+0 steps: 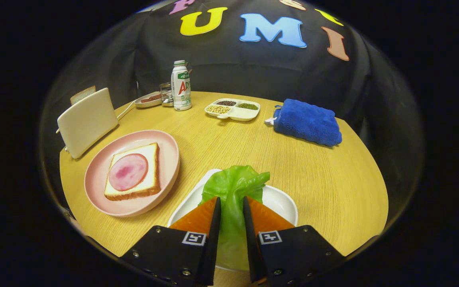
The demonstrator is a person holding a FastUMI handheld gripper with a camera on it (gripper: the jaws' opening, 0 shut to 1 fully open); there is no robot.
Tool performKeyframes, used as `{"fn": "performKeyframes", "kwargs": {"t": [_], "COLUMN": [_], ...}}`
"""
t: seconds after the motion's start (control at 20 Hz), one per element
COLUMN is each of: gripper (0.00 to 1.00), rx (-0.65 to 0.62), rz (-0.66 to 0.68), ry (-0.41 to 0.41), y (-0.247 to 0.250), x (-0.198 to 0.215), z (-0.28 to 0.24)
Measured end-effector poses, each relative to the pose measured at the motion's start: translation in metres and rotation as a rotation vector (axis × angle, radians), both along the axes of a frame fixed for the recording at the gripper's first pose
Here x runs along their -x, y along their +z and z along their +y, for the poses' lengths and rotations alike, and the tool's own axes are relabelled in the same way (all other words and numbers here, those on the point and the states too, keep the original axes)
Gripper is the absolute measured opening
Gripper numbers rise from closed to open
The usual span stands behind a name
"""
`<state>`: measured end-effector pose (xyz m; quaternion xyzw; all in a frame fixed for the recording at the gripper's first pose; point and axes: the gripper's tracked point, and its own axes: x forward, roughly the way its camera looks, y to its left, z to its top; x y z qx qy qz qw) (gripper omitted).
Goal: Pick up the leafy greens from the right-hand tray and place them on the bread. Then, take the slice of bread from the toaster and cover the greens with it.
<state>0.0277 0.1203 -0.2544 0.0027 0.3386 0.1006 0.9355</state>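
Observation:
My gripper (231, 205) is shut on the leafy greens (233, 185), a crumpled light-green leaf pinched between both fingers, over the white tray (283, 201). Whether the leaf is lifted off the tray I cannot tell. To the left of the fingers, a pink plate (169, 151) holds a slice of bread (150, 175) topped with a round pink ham slice (128, 171). Beyond the plate stands a cream toaster (87, 121) with a slice of bread (82, 94) sticking out of its top.
On the round wooden table (313, 175), a folded blue towel (307, 121) lies at the far right. A divided white dish of beans (233, 109) sits at the back, with a white bottle (181, 85), a small jar (166, 94) and a small dish (148, 99) left of it.

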Motion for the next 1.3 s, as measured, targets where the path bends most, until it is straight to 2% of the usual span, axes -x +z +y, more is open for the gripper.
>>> {"fn": "performKeyframes", "kwargs": {"t": [0.05,0.2,0.4,0.6,0.8,1.05,1.3], "gripper": [0.01,0.01,0.01,0.01,0.01,0.01,0.01], "rx": [-0.015,-0.021,-0.078,-0.151,-0.2,-0.206,-0.176], "rz": [-0.016,-0.033,-0.1,-0.177,-0.223,-0.22,-0.192], "ry": [-0.012,-0.025,-0.013,0.04,0.133,0.204,0.175], "y": [-0.001,0.003,0.036,0.072,0.091,0.09,0.071], "x": [-0.003,-0.005,-0.004,-0.002,-0.002,-0.01,-0.03], "z": [0.001,-0.001,0.011,0.046,0.1,0.148,0.162]}}
